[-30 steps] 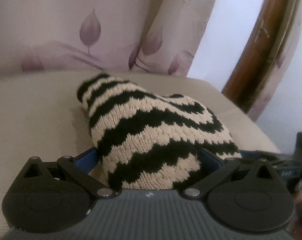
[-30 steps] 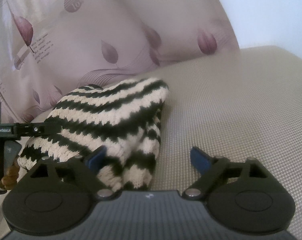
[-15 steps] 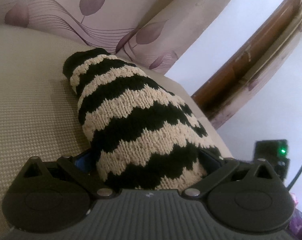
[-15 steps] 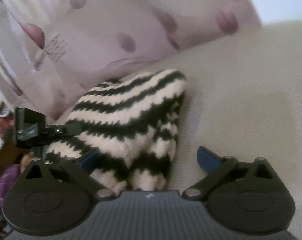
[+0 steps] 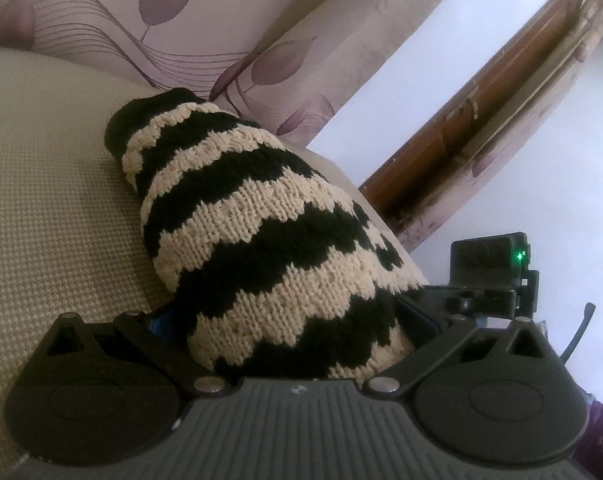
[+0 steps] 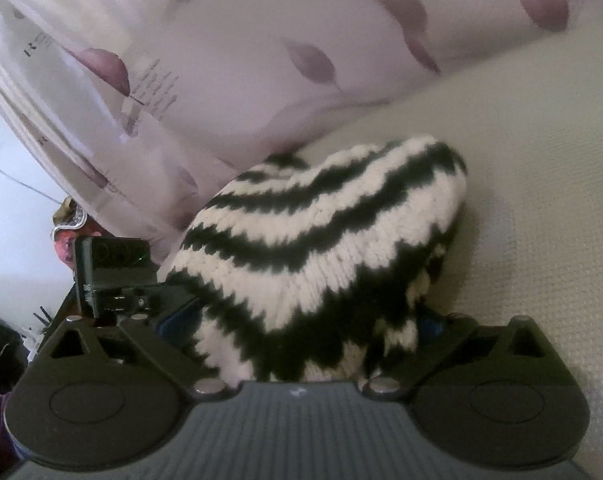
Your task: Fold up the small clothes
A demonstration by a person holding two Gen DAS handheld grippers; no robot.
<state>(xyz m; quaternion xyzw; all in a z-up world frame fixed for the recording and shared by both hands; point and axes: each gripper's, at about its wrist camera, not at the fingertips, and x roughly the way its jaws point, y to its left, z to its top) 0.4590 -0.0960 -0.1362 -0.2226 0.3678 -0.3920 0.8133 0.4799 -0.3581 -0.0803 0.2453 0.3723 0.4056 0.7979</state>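
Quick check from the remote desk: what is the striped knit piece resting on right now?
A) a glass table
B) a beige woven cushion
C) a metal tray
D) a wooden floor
B: the black-and-cream knit piece lies on the beige woven cushion, with leaf-print fabric behind it.

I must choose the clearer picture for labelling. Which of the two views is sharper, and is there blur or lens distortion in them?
Left wrist view: sharp, the stitches of the striped knit garment are distinct; fisheye bends the wooden frame at the edge. Right wrist view: blurred, the garment and the leaf-print curtain look smeared; the beige cushion weave is soft. Lighting is even in both, without glare.
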